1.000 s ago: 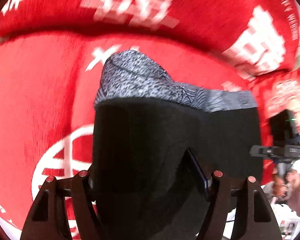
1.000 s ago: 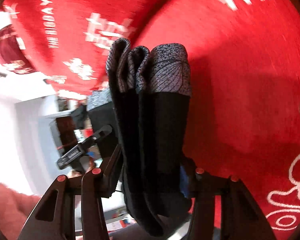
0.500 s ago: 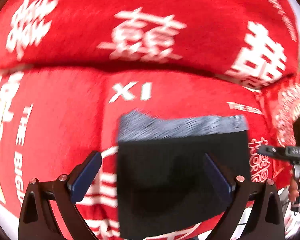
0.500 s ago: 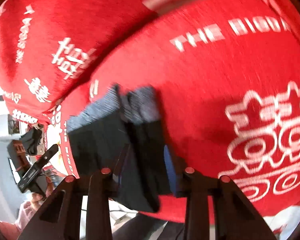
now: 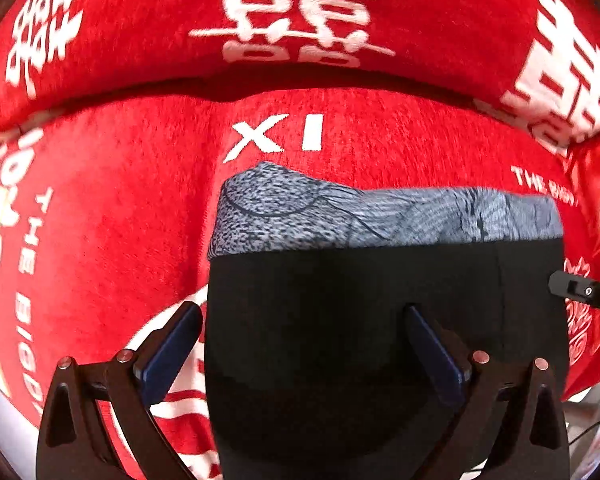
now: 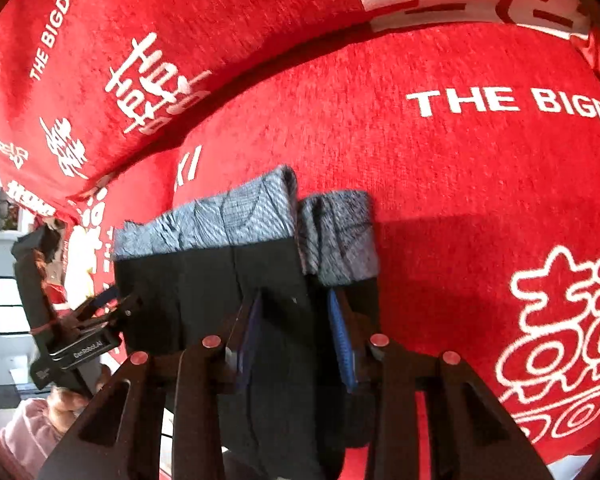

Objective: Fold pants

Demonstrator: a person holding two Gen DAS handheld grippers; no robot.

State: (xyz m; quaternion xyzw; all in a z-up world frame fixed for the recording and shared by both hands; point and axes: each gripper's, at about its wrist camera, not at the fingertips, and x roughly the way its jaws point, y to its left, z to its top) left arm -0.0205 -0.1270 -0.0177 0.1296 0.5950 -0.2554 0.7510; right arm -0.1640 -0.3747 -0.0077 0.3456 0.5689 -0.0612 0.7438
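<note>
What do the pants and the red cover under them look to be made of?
Pants: smooth, matte black fabric, likely a stretch knit, with a gray patterned waistband. Red cover: soft, short-pile cloth, plush or chenille-like, judging by its fuzzy grain; white printed lettering.

left wrist: close, facing pants [image 5: 340, 320] on sofa [image 5: 100, 220] | right wrist: close, from right | shared: pants, sofa

"THE BIGDA" on red cover [image 6: 460, 160], "XI"

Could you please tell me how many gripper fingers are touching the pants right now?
2: both blue-padded fingers of the right gripper pinch the folded black pants. The open left gripper appears clear.
</note>
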